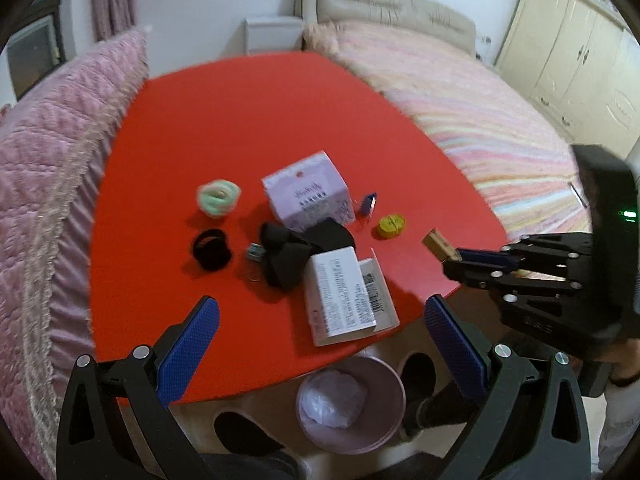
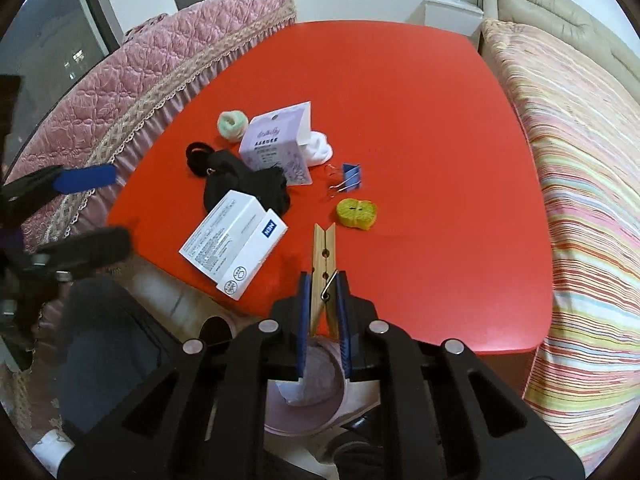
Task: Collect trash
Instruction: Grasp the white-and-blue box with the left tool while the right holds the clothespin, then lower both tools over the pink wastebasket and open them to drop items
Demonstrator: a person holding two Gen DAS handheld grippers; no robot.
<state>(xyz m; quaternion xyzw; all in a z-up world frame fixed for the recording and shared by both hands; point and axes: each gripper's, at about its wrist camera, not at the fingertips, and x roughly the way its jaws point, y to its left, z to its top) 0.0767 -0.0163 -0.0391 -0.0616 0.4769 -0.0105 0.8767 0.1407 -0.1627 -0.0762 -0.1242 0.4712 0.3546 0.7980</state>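
My right gripper (image 2: pixel 323 284) is shut on a wooden clothespin (image 2: pixel 324 258), held above the near edge of the red table (image 2: pixel 400 100); the clothespin also shows in the left wrist view (image 1: pixel 438 243). My left gripper (image 1: pixel 320 336) is open and empty, above the table's near edge. A pink trash bin (image 1: pixel 352 404) with a white liner stands on the floor below the edge and shows under my right gripper (image 2: pixel 312 400). A white box (image 1: pixel 344 296) lies at the table edge. A purple box (image 1: pixel 308 196), black cloth (image 1: pixel 296 252) and a yellow piece (image 1: pixel 391 226) lie behind it.
A green-white roll (image 1: pixel 218 198), a black hair tie (image 1: pixel 211 249), a blue binder clip (image 2: pixel 347 178) and a white wad (image 2: pixel 320 148) also lie on the table. A pink quilted sofa (image 1: pixel 48 168) is at left, a striped bed (image 1: pixel 500 120) at right. Feet in dark slippers (image 1: pixel 244 428) flank the bin.
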